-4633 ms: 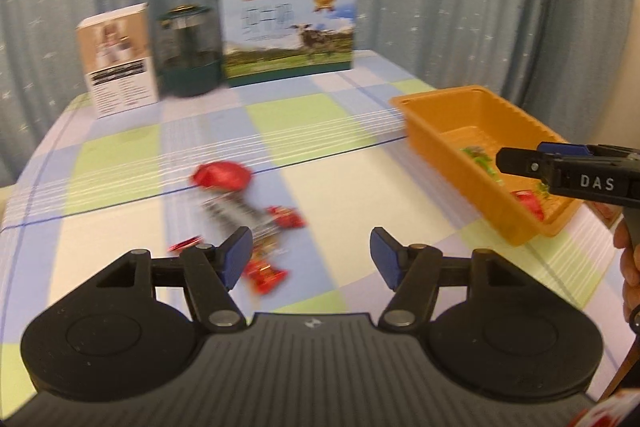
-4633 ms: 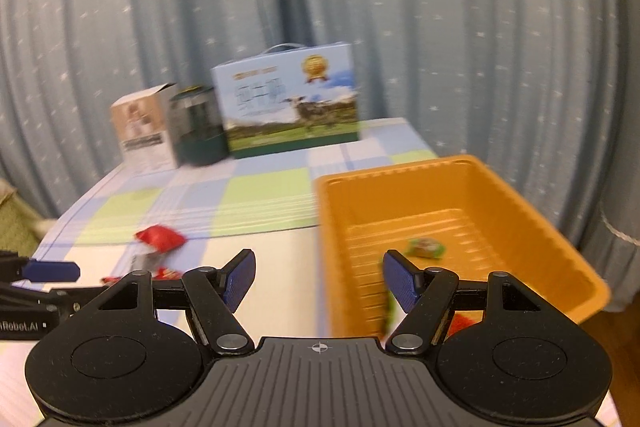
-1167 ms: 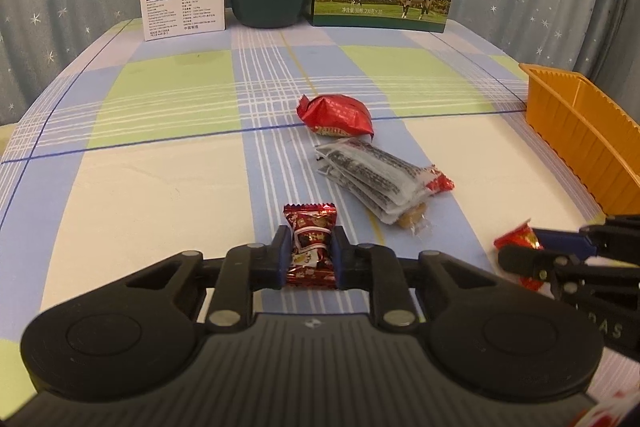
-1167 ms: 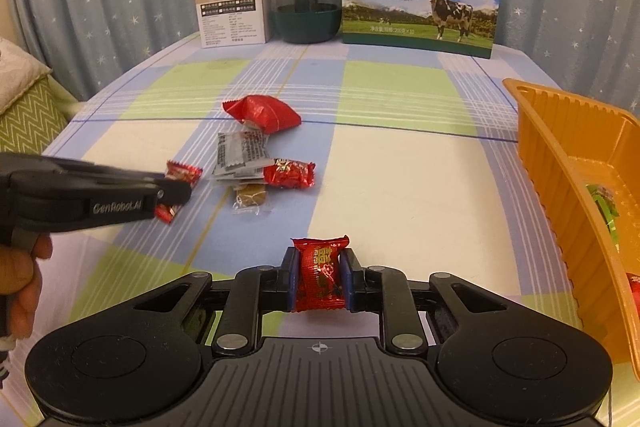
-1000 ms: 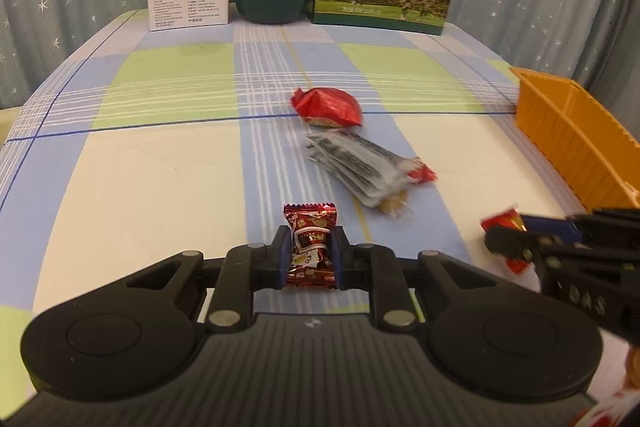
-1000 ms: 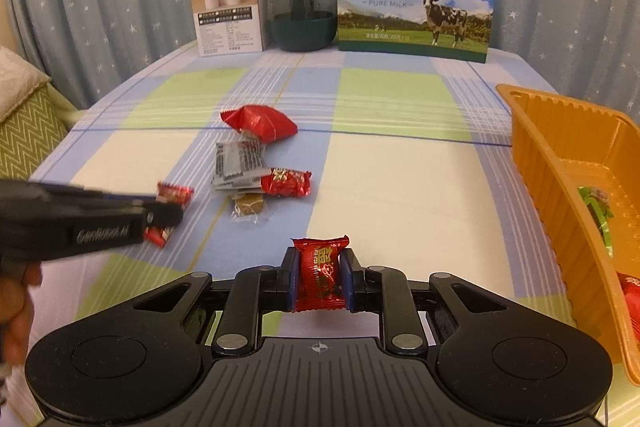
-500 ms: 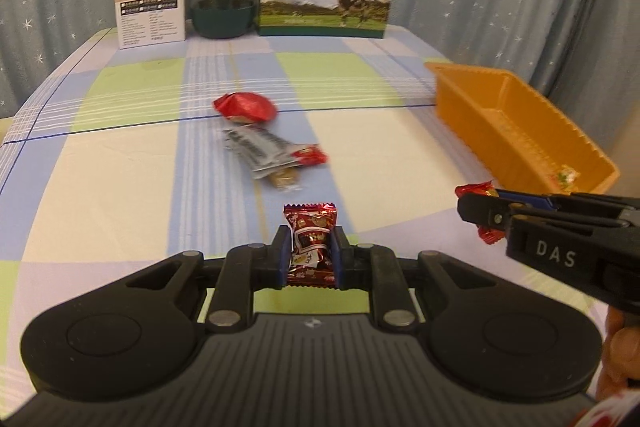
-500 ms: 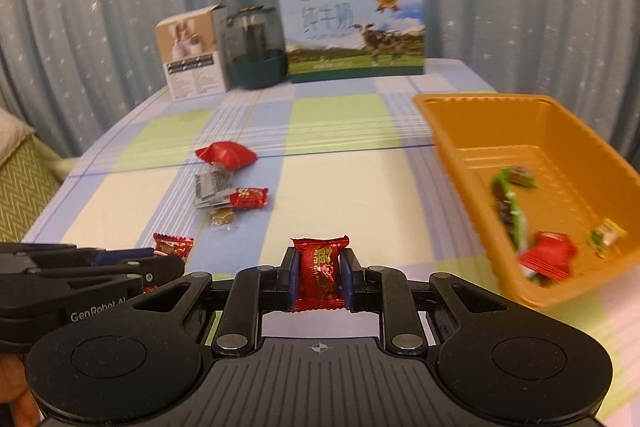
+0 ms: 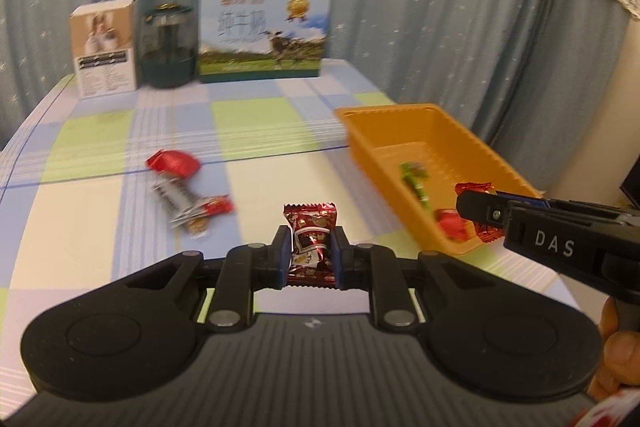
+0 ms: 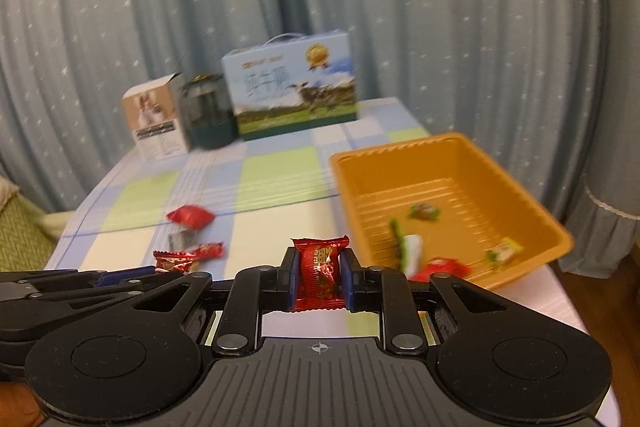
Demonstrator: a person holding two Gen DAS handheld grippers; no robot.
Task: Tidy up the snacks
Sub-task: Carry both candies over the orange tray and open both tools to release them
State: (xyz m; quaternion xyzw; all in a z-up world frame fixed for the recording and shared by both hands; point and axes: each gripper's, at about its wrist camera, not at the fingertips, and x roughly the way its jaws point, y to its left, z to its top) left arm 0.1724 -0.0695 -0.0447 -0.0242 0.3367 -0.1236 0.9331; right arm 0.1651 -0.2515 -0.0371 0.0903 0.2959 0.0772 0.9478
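My left gripper (image 9: 310,259) is shut on a dark red wrapped candy (image 9: 311,239), held above the checked table. My right gripper (image 10: 319,281) is shut on a bright red wrapped candy (image 10: 320,269); it also shows in the left wrist view (image 9: 478,205) at the near end of the orange tray (image 9: 496,163). The tray (image 10: 532,207) holds several snacks. A red packet (image 9: 174,163), a striped packet (image 9: 174,197) and a small red candy (image 9: 216,206) lie on the table to the left. The left gripper (image 10: 160,269) shows in the right wrist view, left of mine.
A milk carton box (image 9: 264,35), a dark green jar (image 9: 167,53) and a small white box (image 9: 105,47) stand at the table's far edge before blue curtains. The table's right edge runs just past the tray.
Both grippers have lifted and swung right toward the tray, each still holding its candy. The right gripper's candy now sits over the tray's near end.
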